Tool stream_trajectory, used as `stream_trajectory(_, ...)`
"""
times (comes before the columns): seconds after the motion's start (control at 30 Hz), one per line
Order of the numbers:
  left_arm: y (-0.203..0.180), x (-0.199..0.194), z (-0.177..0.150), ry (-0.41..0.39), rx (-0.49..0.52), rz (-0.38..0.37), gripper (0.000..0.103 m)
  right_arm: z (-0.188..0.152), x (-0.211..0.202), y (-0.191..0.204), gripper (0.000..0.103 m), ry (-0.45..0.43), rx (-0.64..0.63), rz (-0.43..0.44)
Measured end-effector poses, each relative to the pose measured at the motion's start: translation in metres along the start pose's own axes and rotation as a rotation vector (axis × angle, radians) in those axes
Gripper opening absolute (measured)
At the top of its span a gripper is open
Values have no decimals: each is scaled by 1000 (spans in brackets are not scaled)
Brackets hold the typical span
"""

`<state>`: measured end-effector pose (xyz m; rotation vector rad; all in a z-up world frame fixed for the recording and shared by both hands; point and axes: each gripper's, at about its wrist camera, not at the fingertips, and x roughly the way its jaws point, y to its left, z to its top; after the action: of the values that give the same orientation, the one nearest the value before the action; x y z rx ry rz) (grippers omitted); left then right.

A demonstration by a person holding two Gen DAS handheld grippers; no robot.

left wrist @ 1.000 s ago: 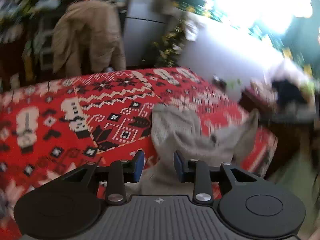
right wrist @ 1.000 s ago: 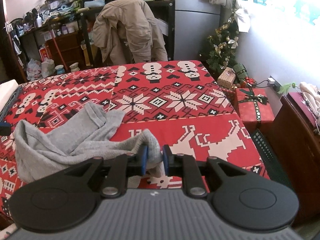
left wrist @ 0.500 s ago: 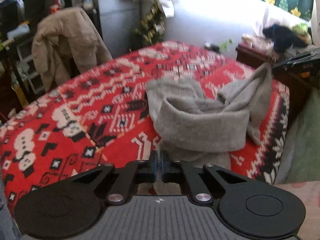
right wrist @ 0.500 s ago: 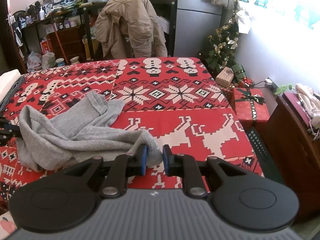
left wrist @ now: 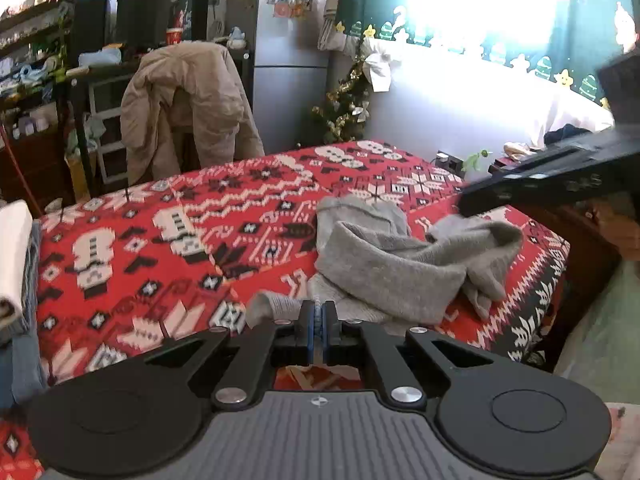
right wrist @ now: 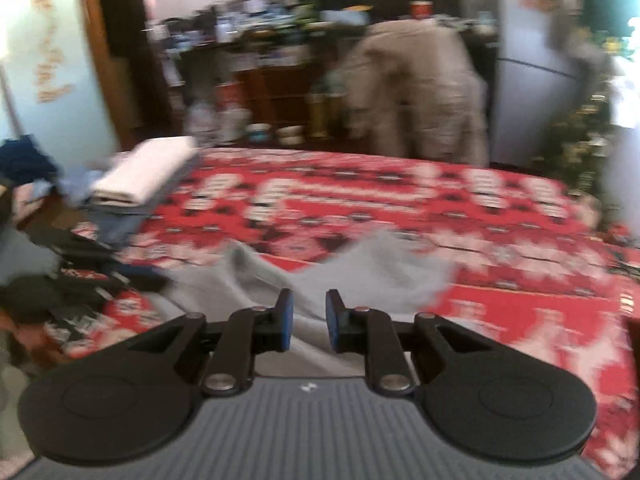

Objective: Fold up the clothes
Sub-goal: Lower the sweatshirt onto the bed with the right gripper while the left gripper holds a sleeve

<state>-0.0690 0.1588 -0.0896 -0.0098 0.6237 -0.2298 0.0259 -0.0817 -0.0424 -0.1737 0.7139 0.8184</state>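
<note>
One bed (left wrist: 168,264) w/ a red, white & black knit-pattern blanket (right wrist: 360,200) fills both views; one tan coat (left wrist: 180,104) hangs on a chair behind it, one grey fridge (left wrist: 288,72) beyond that, one small decorated tree (left wrist: 344,108) by the wall; one stack of folded clothes (right wrist: 136,184), white piece on top, sits at the bed's left edge; one grey garment (left wrist: 392,264) lies crumpled near the bed's front right corner in the left wrist view, a soft ribbed knit, bunched into thick rolls & folds, no clear front or back visible; its long axis runs roughly left-right across the near edge, one end trailing toward the left tool (left wrist: 319,326), the other end lifted toward the right tool (left wrist: 532,188), which comes in from the right side above it; two tools total; left tool's jaws are pressed together w/ a thin edge of the grey fabric pinched btwn the blue pads; right tool (right wrist: 307,320) in its own view has jaws a little apart, grey cloth lying under & btwn them, but view is blurred so can't tell whether the pads grip it.
</note>
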Motion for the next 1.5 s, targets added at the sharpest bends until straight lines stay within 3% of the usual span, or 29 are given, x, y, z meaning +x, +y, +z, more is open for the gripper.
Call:
stream_trajectory(0.17,-1,-4,-13,-6,-30,-5,3,14,41,37,23,55,-4,126)
stream_trajectory(0.3,2,-6,-18,-13,-53,-7,3,17,68,52,25,112,-18,137)
stream_trajectory(0.37,7,-5,-19,-14,-67,-3,4,18,77,55,19,137,-27,145)
stream_trajectory(0.4,9,-4,-19,-14,-74,-1,4,17,80,54,4,148,-37,148)
stream_trajectory(0.5,12,0,-19,-11,-79,3,4,12,79,47,3,148,-24,150)
stream_trajectory(0.63,14,6,-16,-10,-74,5,5,17,60,19,3,111,134,216)
stream_trajectory(0.77,-5,-2,-6,-76,16,-1,12,24,51,-5,3,97,260,249)
stream_trajectory(0.87,-24,-7,2,-117,124,-4,25,28,46,-12,3,87,278,249)
stream_trajectory(1.1,-68,-5,15,-161,389,7,31,35,37,-14,4,101,305,251)
stream_trajectory(1.27,-83,-2,19,-181,492,47,36,37,27,-14,4,98,343,263)
stream_trajectory(1.43,-93,0,21,-181,572,75,36,40,16,-14,4,99,381,281)
stream_trajectory(1.47,-96,0,20,-182,595,83,30,40,14,-14,4,100,389,287)
stream_trajectory(1.5,-99,0,19,-182,618,91,15,40,12,-15,4,99,400,296)
